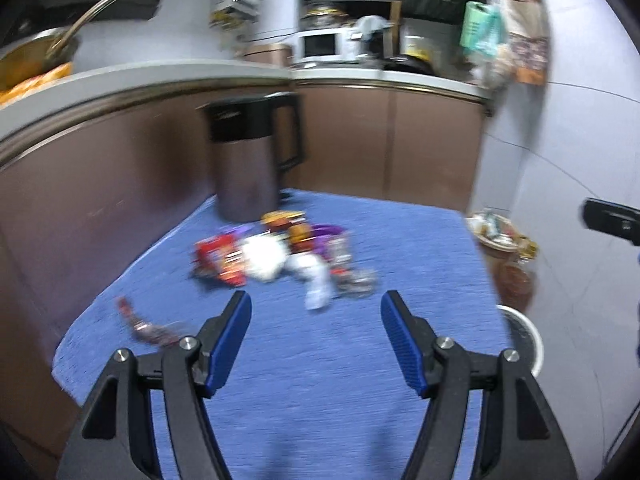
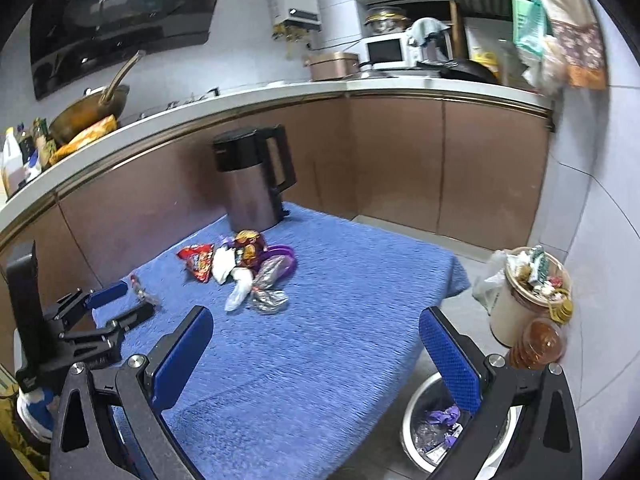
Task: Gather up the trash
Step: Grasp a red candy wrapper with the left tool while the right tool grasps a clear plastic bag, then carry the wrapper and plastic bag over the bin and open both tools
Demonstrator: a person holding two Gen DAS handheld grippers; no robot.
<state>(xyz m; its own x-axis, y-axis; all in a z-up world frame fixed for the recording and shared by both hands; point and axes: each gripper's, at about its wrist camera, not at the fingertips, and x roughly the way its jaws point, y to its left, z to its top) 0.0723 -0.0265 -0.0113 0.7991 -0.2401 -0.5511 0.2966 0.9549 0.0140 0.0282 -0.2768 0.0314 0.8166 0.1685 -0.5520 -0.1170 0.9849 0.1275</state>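
A heap of trash lies on the blue cloth (image 1: 320, 360) of the table: a red snack bag (image 1: 218, 258), white crumpled paper (image 1: 264, 260), a purple wrapper (image 1: 324, 236) and a silver foil wrapper (image 1: 356, 278). A lone dark wrapper (image 1: 150, 326) lies at the left edge. My left gripper (image 1: 316, 310) is open and empty, just short of the heap. My right gripper (image 2: 316, 332) is open and empty above the cloth (image 2: 312, 352), nearer than the heap (image 2: 244, 268). The left gripper (image 2: 120, 300) shows at the left in the right wrist view.
A steel kettle (image 2: 256, 184) with a black handle stands at the table's far edge. On the floor right of the table are a round bin (image 2: 436, 436) holding wrappers and an overfull white bin (image 2: 528, 292). Brown cabinets (image 2: 400, 160) run behind the table.
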